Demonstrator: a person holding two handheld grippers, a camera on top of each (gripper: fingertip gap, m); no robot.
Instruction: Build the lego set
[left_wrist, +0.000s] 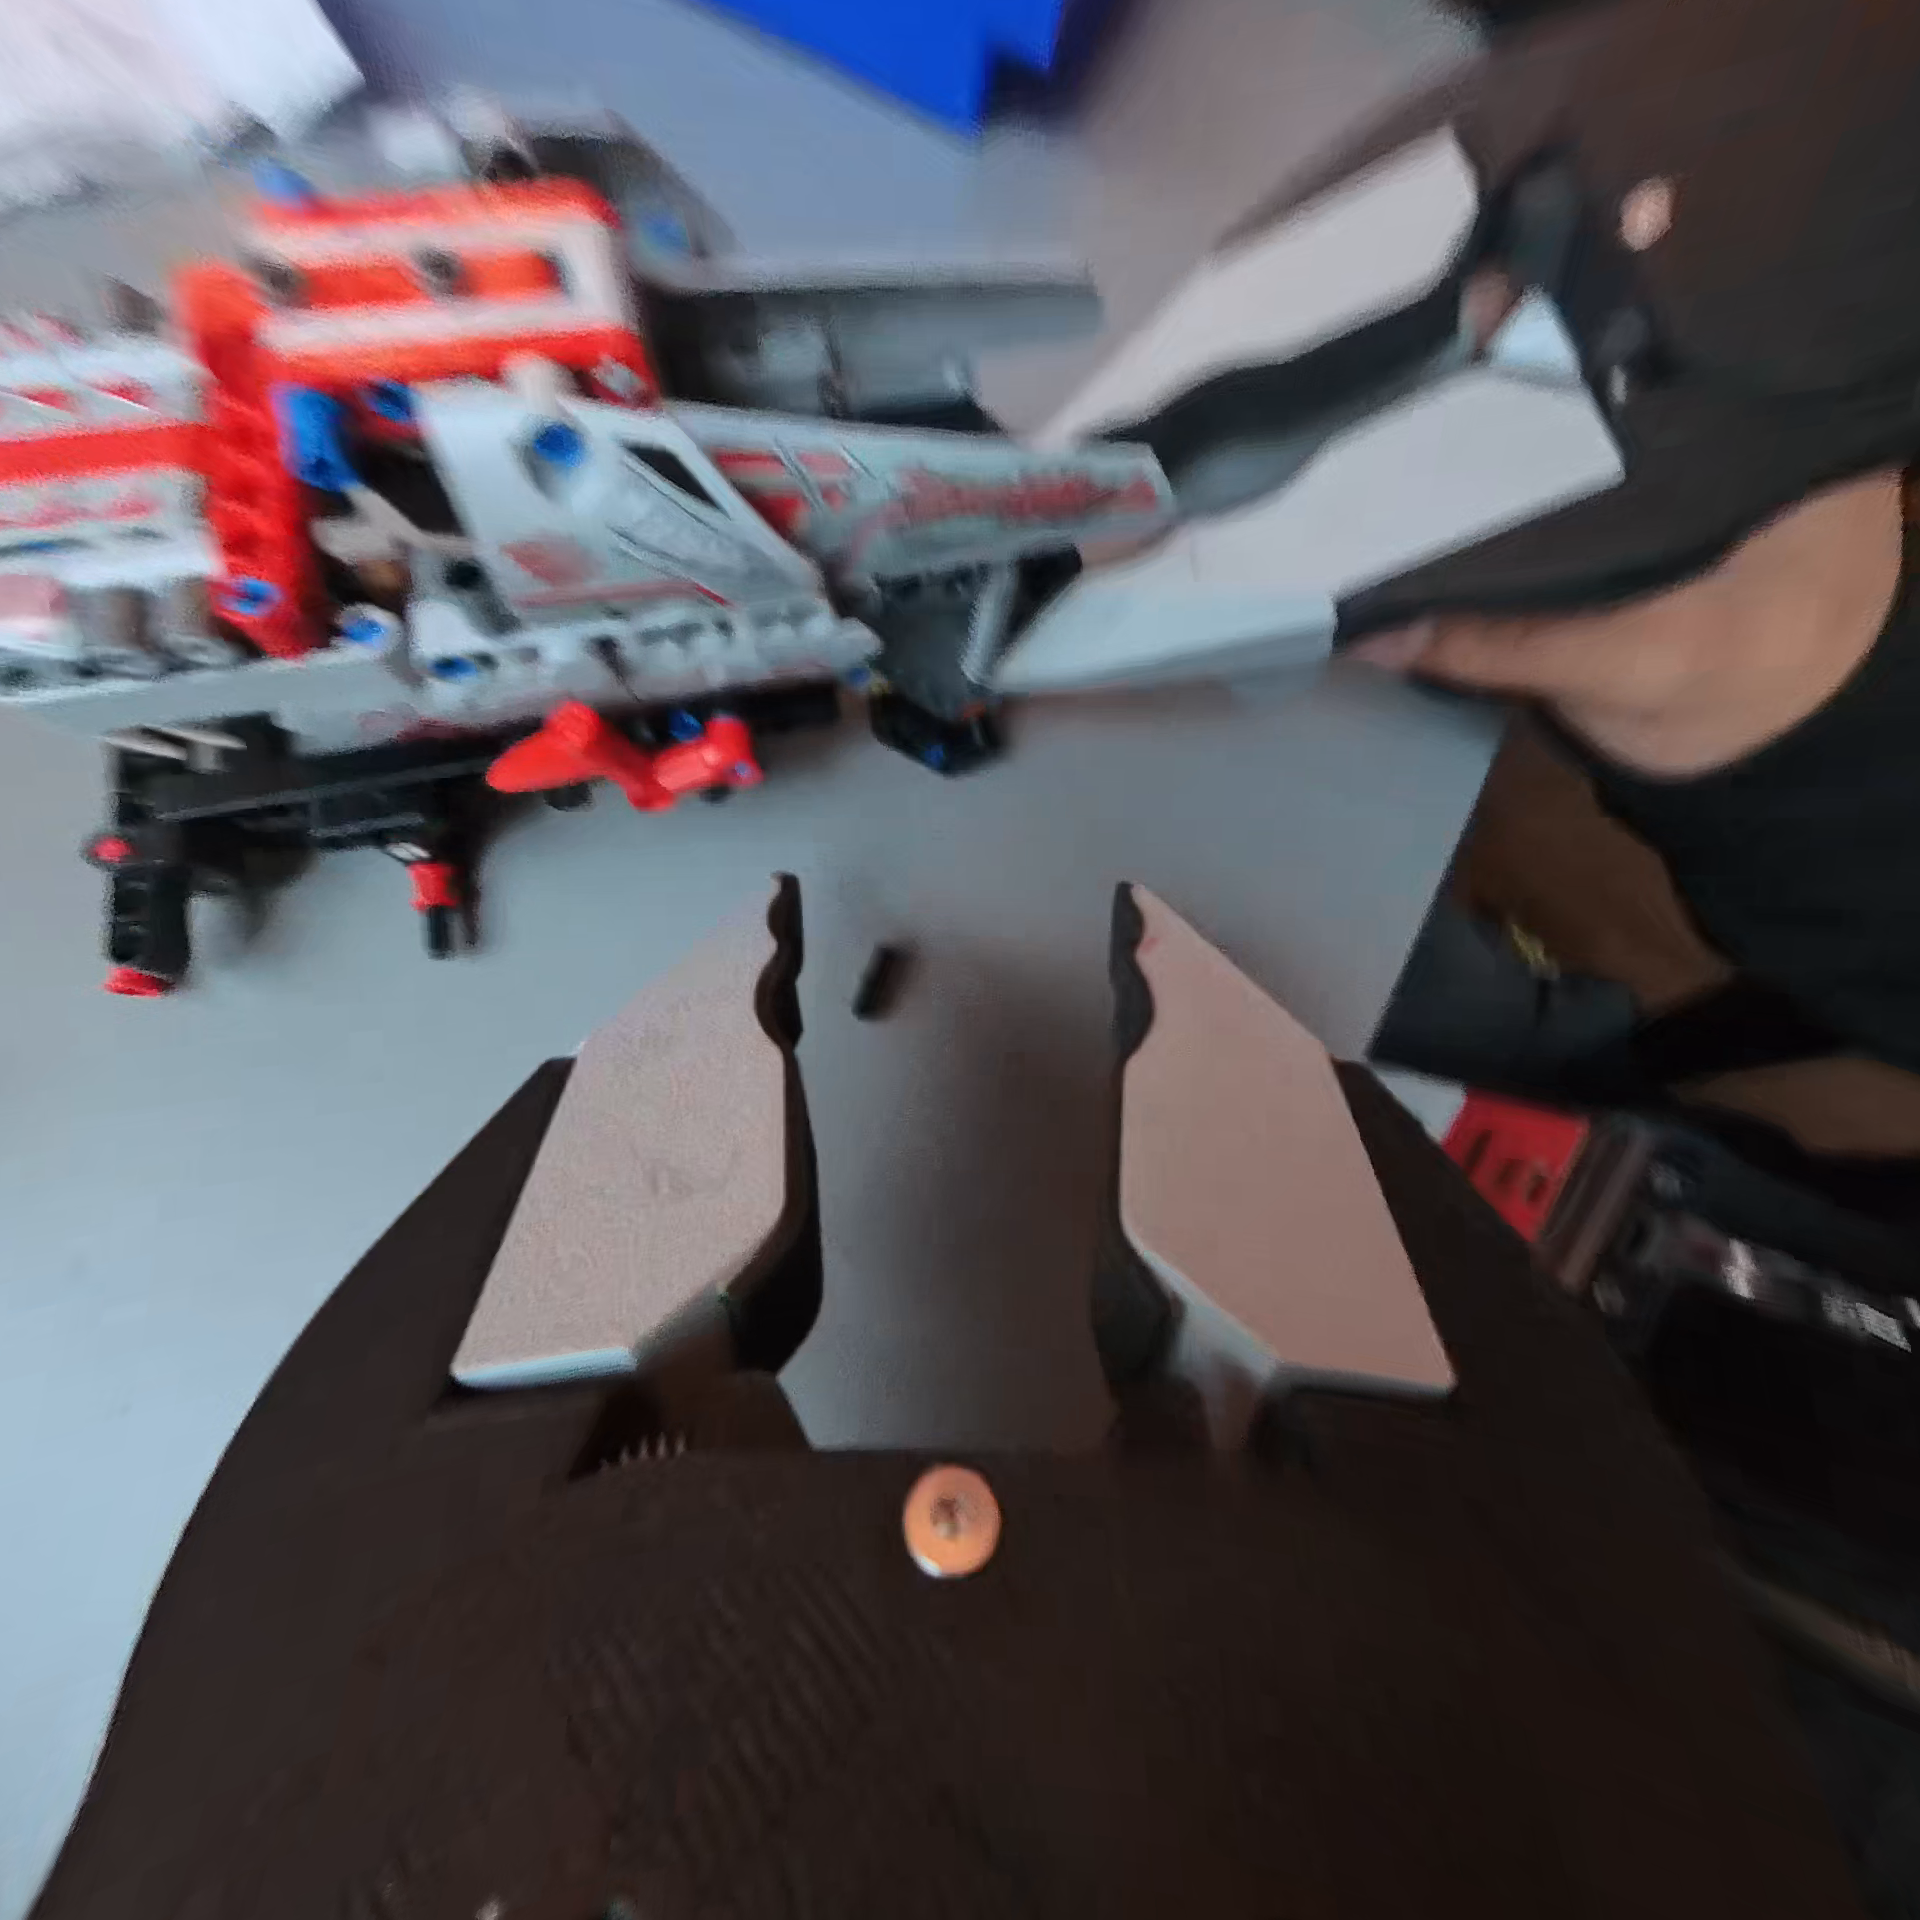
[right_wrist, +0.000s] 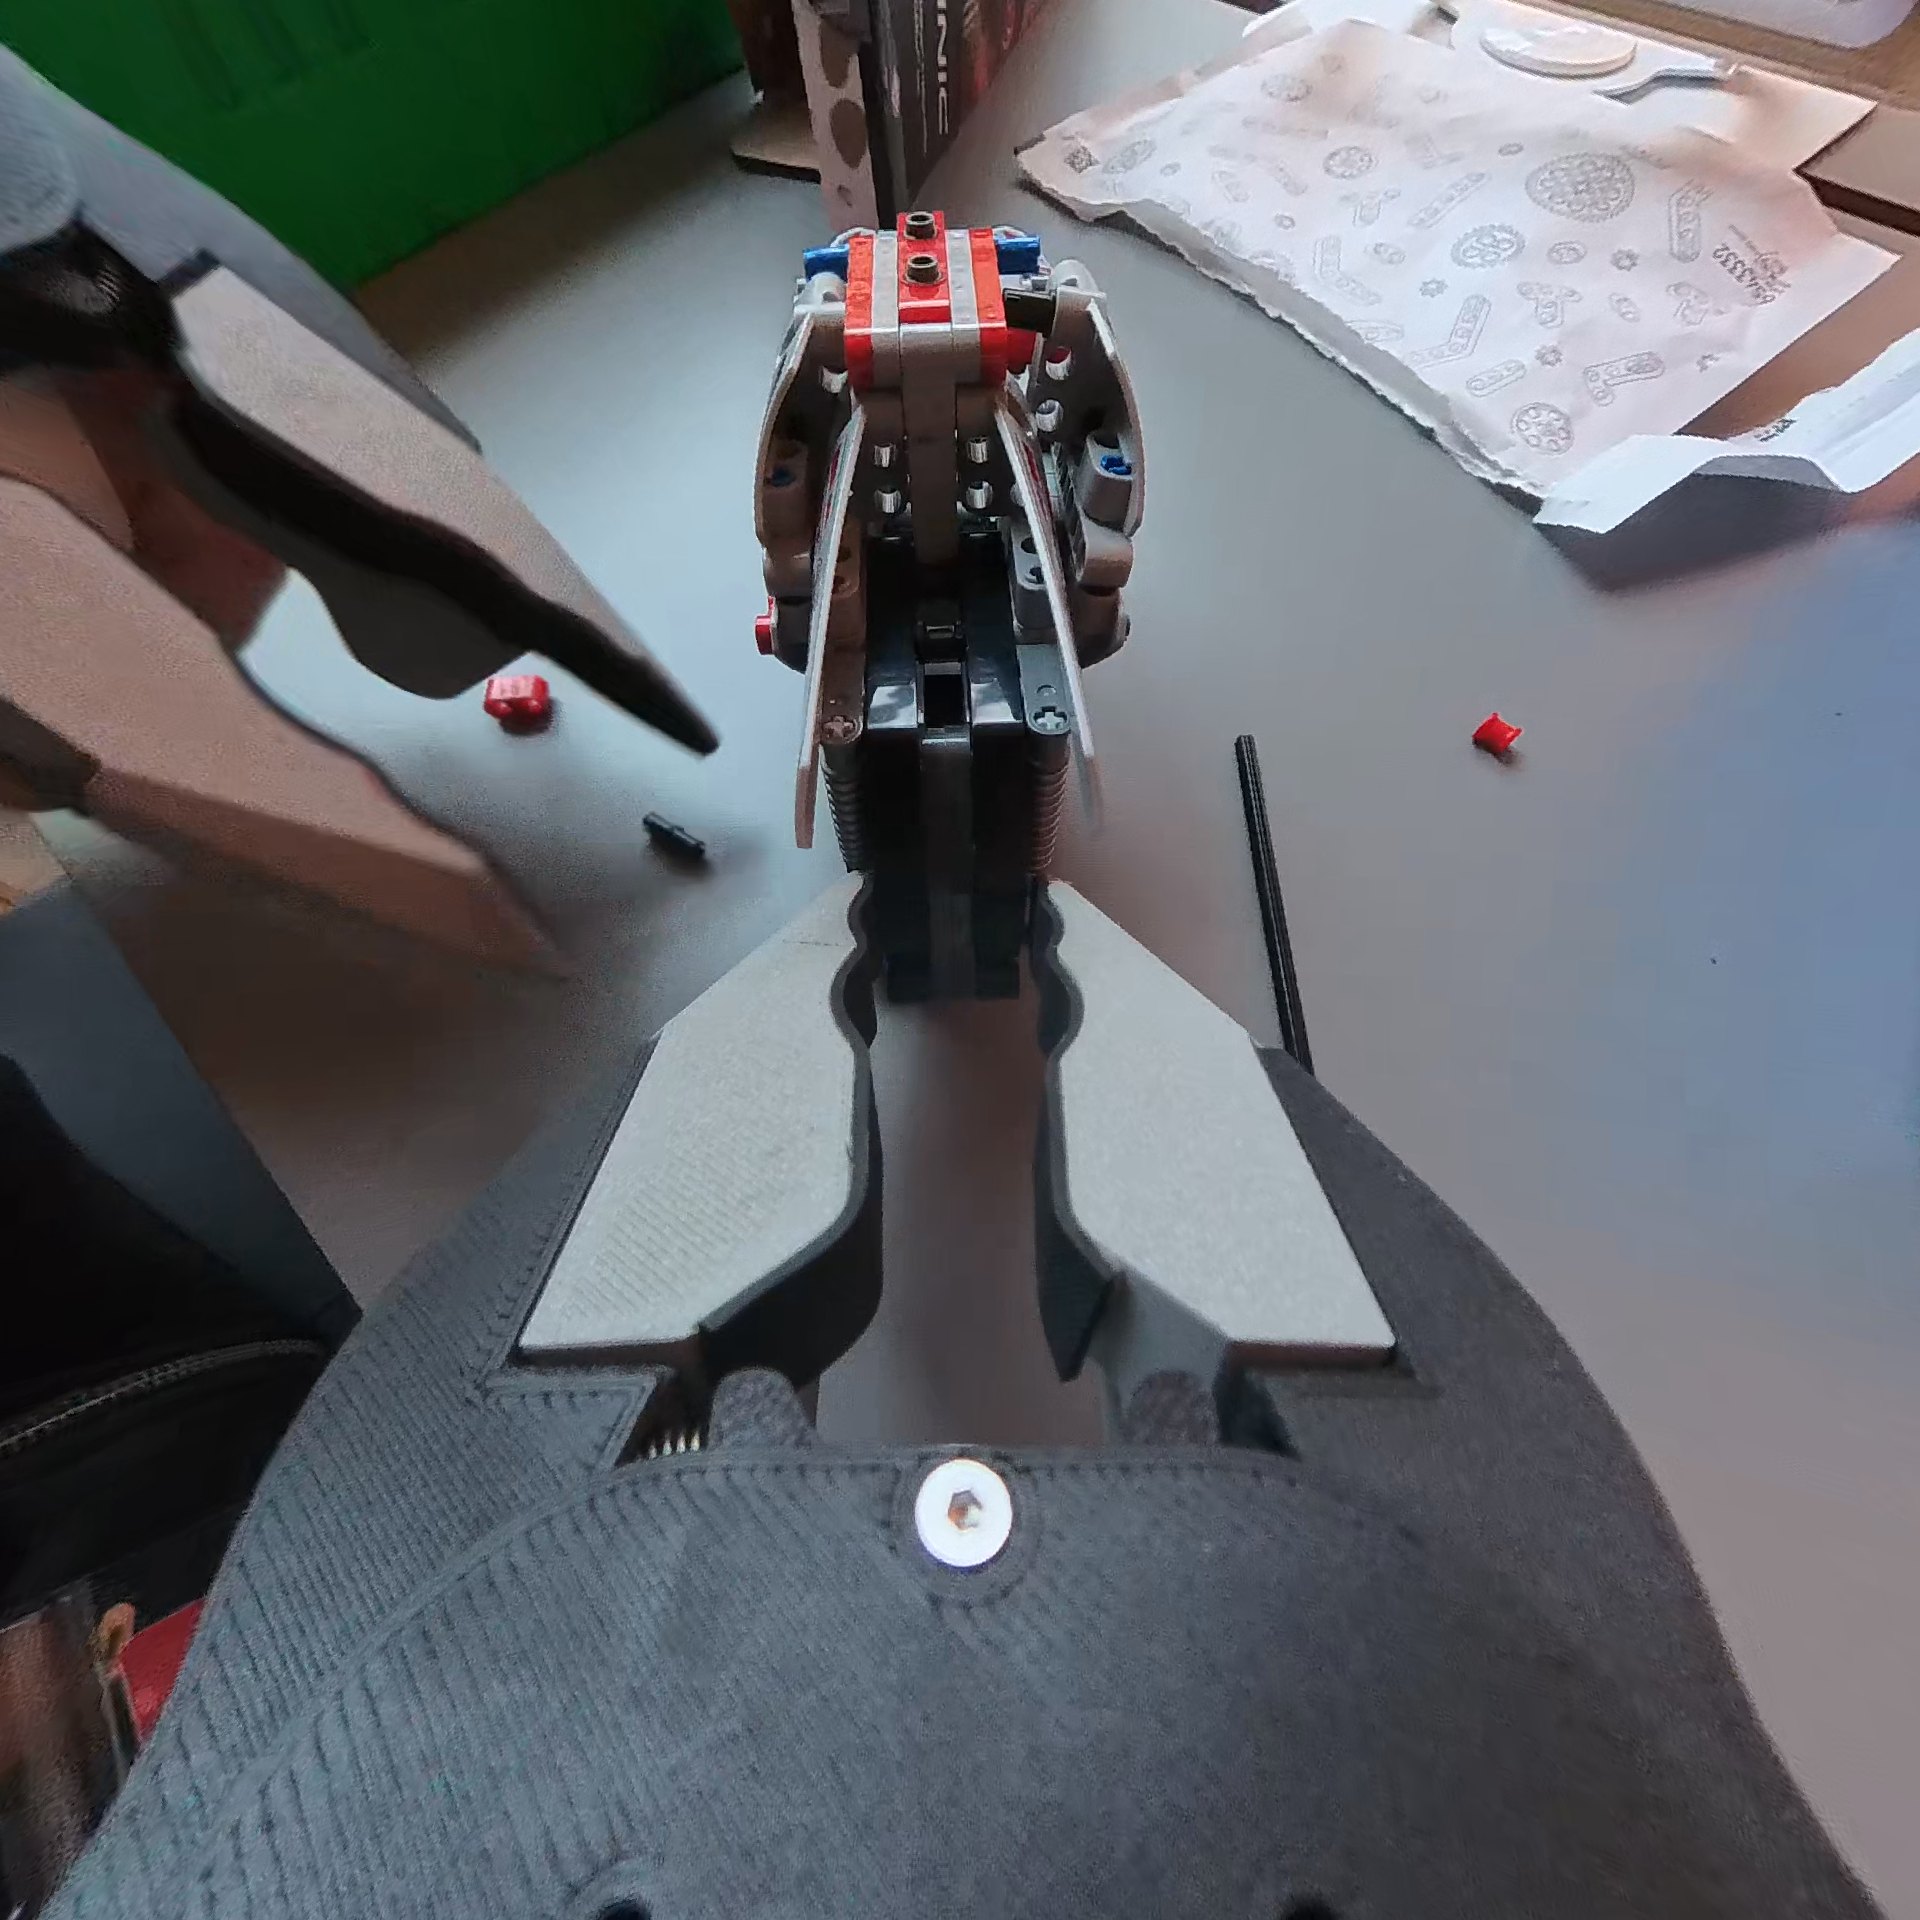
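Black pin (left_wrist: 881, 979) lies on the counter (left_wrist: 312, 1143) just before your spread, empty left tool (left_wrist: 956, 971); your right tool (right_wrist: 951, 940) clamps the model (right_wrist: 940, 499) beyond it. Next, I judge, pinch the pin squarely.

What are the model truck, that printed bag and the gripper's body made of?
Model: looks like hard moulded plastic, its red and grey parts smooth and slightly glossy. Bag: likely paper, matte, with a ragged torn edge and creases. Right gripper body: probably 3D-printed plastic, judging by its fine ridged layer lines.
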